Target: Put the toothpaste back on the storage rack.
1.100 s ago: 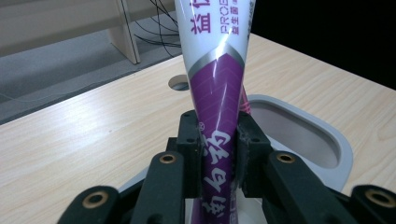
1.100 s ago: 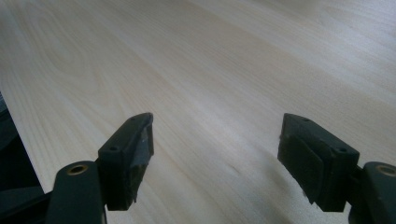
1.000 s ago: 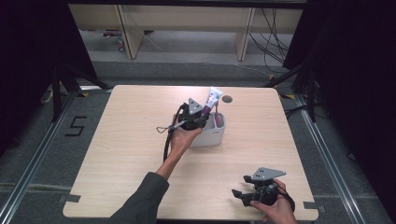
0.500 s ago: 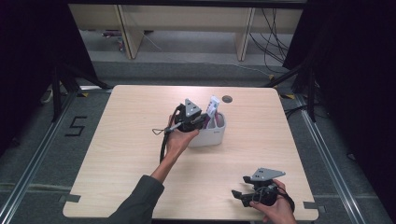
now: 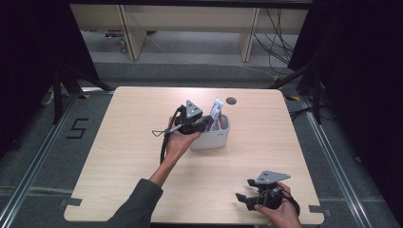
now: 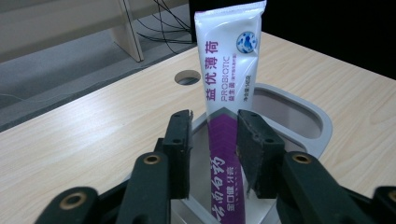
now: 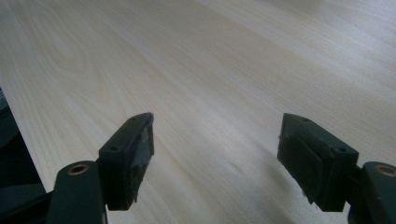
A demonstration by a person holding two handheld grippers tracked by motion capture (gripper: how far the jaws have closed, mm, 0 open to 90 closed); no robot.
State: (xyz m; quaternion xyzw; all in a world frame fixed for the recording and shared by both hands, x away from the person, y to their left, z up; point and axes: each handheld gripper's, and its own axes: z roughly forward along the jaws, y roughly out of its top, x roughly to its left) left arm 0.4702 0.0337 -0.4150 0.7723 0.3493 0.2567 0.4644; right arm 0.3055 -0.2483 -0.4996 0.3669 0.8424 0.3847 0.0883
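Note:
A white and purple toothpaste tube (image 5: 217, 110) (image 6: 229, 60) stands upright in a white cup (image 5: 214, 138) (image 6: 322, 123) near the table's middle. My left gripper (image 5: 208, 121) (image 6: 215, 126) reaches over the cup's left rim with the tube between its jaws. Those jaws have just been opening: a gap shows between the left pad and the tube, and the right pad sits at the tube's edge without pressing. My right gripper (image 5: 241, 198) (image 7: 217, 135) rests low near the table's front right edge, open, with bare wood between its jaws.
The light wooden table (image 5: 142, 123) has a round cable hole (image 5: 231, 100) (image 6: 187, 77) just behind the cup. Wooden furniture legs and cables stand on the floor beyond the far edge. The table's front edge lies close to my right gripper.
The tube went from tilted in my left gripper's grip to standing upright in the cup. The left jaws opened off it and the hand drew slightly left. The right gripper stayed still.

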